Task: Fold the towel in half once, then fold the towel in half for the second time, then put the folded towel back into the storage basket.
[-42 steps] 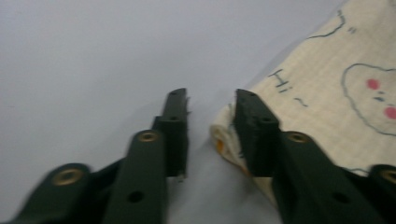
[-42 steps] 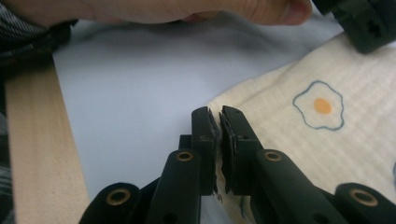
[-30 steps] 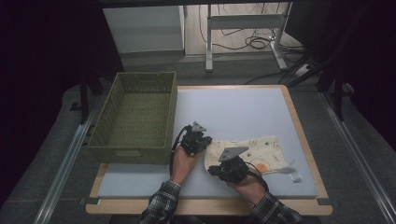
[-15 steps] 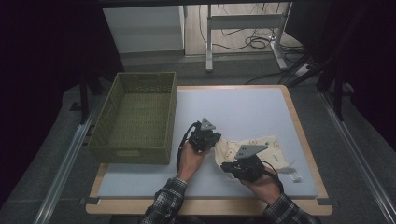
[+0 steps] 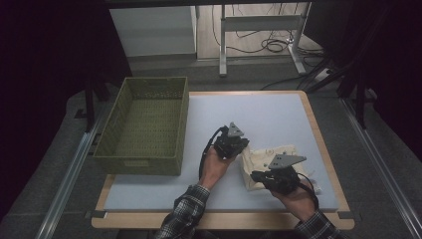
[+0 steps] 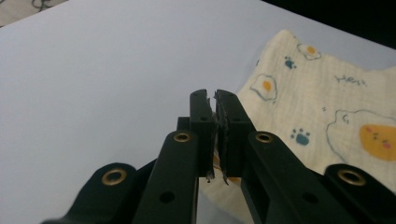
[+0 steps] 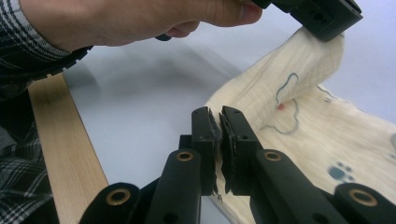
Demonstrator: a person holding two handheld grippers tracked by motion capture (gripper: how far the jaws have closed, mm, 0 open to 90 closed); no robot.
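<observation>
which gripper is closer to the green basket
The left gripper, pinching the cream cloth at its edge nearer the basket. The right gripper grips the cloth's near edge, farther from it.

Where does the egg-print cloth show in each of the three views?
High view: cloth right of centre, between the two grippers.
Left gripper view: cloth at right, running under the jaws.
Right gripper view: cloth at right, one corner lifted.
Shared landmark: the pale mat.

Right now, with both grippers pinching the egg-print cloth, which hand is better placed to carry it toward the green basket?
Left. The left gripper holds the cloth on the edge nearer the basket; the right gripper grips its near edge, farther away.
</observation>
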